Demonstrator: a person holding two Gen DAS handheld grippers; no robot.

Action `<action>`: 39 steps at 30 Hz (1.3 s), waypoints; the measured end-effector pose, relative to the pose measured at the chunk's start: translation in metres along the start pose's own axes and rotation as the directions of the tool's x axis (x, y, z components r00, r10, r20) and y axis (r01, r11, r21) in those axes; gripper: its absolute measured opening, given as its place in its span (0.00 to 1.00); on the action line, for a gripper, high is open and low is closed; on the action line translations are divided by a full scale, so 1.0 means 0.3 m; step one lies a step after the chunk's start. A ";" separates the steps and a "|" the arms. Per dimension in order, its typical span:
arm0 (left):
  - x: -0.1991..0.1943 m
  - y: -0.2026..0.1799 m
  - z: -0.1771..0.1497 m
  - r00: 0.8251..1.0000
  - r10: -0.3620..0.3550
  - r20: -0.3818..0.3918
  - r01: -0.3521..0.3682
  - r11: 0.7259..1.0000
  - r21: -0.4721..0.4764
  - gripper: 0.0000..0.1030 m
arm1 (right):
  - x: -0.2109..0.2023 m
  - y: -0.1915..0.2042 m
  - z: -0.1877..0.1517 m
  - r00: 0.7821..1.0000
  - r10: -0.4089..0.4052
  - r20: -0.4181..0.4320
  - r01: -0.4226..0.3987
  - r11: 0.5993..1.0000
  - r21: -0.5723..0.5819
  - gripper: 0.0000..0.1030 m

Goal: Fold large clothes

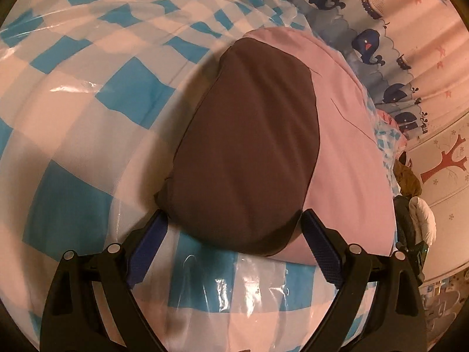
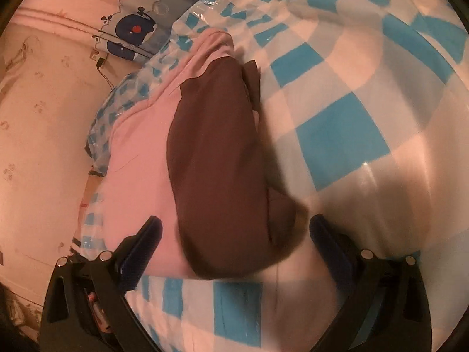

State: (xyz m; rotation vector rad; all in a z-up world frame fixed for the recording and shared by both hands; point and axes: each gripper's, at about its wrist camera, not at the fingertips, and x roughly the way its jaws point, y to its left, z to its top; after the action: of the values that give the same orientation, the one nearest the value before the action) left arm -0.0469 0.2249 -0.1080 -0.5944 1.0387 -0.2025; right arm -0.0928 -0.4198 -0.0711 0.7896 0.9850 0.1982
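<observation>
Folded brown garment (image 1: 246, 146) lying flat atop a pink garment (image 1: 348, 158), both on the blue-and-white checked plastic cover (image 1: 96, 135) along one side edge of the bed, beside the whale-print fabric (image 1: 366, 44). Left gripper (image 1: 234, 252) spread wide, holding nothing, just short of the brown garment's near end. Right gripper (image 2: 234, 252) likewise wide open, empty, straddling the same near end.

- Bed under a blue-and-white checked cover with a glossy clear plastic sheet (image 1: 88, 135) (image 2: 351, 135), filling most of both frames.
- Folded brown-and-pink garment (image 1: 249, 152) (image 2: 217, 161) lies on it, centre frame.
</observation>
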 end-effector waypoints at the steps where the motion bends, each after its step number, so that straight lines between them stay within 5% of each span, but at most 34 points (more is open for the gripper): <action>1: -0.001 -0.002 -0.001 1.000 -0.002 0.005 0.002 1.000 0.008 0.86 | 0.001 0.007 -0.005 1.000 0.025 0.006 -0.025 1.000 -0.005 0.94; 6: 0.006 -0.028 0.010 0.999 0.035 0.041 -0.038 0.996 0.084 0.85 | 0.018 0.084 -0.022 1.000 0.023 0.021 -0.019 0.989 -0.149 0.91; 9: 0.022 -0.007 0.030 0.997 0.069 0.025 -0.070 0.996 0.048 0.81 | -0.016 0.073 -0.003 0.997 0.060 0.048 -0.054 0.991 -0.120 0.47; 11: 0.017 -0.008 0.043 0.997 0.070 0.043 -0.071 0.997 0.033 0.75 | -0.048 0.065 0.006 0.990 0.130 0.046 -0.125 0.987 -0.101 0.45; 14: -0.038 -0.024 0.037 0.991 0.056 0.121 -0.063 0.996 0.055 0.61 | -0.054 0.121 -0.009 0.995 0.096 0.031 -0.088 0.977 -0.192 0.45; 16: -0.039 -0.002 0.036 0.993 0.045 0.109 -0.047 0.999 0.017 0.59 | -0.052 0.113 0.001 0.995 0.100 0.025 -0.093 0.979 -0.180 0.53; 19: -0.016 0.032 0.047 0.996 0.048 0.079 -0.044 0.998 -0.051 0.79 | -0.009 0.069 0.034 0.997 0.073 0.007 -0.071 0.988 -0.140 0.56; 21: 0.006 0.052 0.062 0.997 0.026 0.072 -0.020 0.996 -0.090 0.83 | 0.035 0.075 0.033 0.998 0.065 -0.020 -0.067 0.984 -0.165 0.56; 26: 0.001 0.005 0.052 0.996 0.017 0.087 -0.020 0.999 0.033 0.35 | -0.002 0.142 0.014 0.988 0.155 -0.020 -0.156 0.961 -0.227 0.35; 29: -0.044 -0.025 0.022 0.996 -0.010 0.084 0.005 0.998 0.062 0.24 | -0.077 0.163 -0.016 0.974 0.222 -0.031 -0.223 0.945 -0.239 0.32; 34: -0.169 -0.066 -0.098 0.998 -0.054 0.039 0.050 0.994 0.093 0.26 | -0.259 0.182 -0.087 0.964 0.266 -0.029 -0.263 0.923 -0.280 0.32; 37: -0.161 -0.033 -0.140 0.997 -0.004 -0.071 0.009 0.998 0.061 0.43 | -0.270 0.110 -0.135 0.991 0.111 -0.072 -0.127 0.953 -0.275 0.42; 39: -0.204 -0.010 -0.131 0.997 0.067 -0.036 -0.065 0.997 0.034 0.53 | -0.284 0.043 -0.153 0.997 0.060 -0.038 -0.067 0.971 -0.230 0.48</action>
State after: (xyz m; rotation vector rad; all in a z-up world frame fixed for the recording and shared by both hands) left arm -0.1111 0.2343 -0.0751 -0.5280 1.0876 -0.1725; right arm -0.1752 -0.4288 -0.0192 0.6057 0.9464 0.3752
